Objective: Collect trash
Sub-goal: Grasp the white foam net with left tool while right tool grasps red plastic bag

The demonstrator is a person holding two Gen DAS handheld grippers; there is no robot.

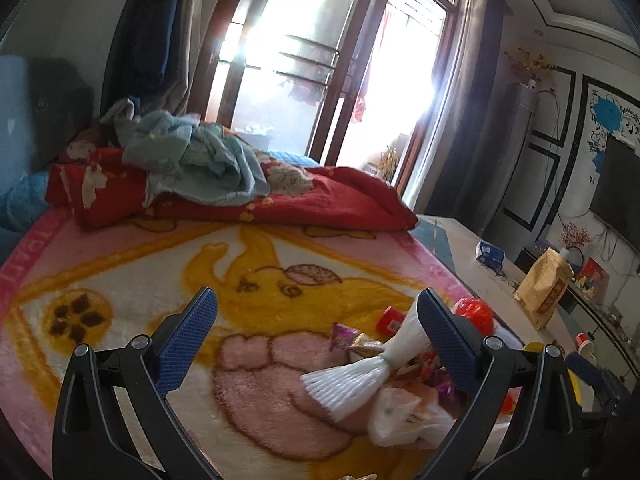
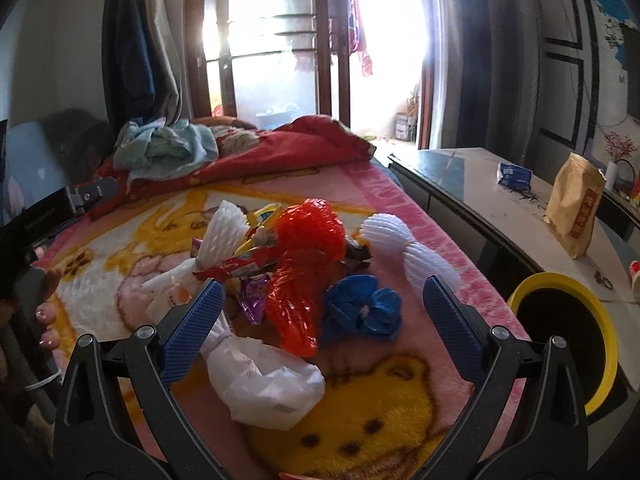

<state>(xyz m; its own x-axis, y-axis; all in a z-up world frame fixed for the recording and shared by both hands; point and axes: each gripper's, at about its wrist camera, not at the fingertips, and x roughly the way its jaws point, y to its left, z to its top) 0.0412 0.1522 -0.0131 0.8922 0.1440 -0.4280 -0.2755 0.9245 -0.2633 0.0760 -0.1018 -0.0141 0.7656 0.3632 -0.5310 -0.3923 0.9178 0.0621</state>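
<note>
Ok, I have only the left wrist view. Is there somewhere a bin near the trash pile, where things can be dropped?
Observer: Yes. The right wrist view shows a black bin with a yellow rim beside the bed, to the right of the pile, with its mouth open.
Operator: Good. And is some trash hidden from me behind the red bag?
Observer: A crumpled blue bag lies next to it on the blanket.
Operator: Does the right tool hold anything?
Observer: No. The right tool is open above the pile and holds nothing.
</note>
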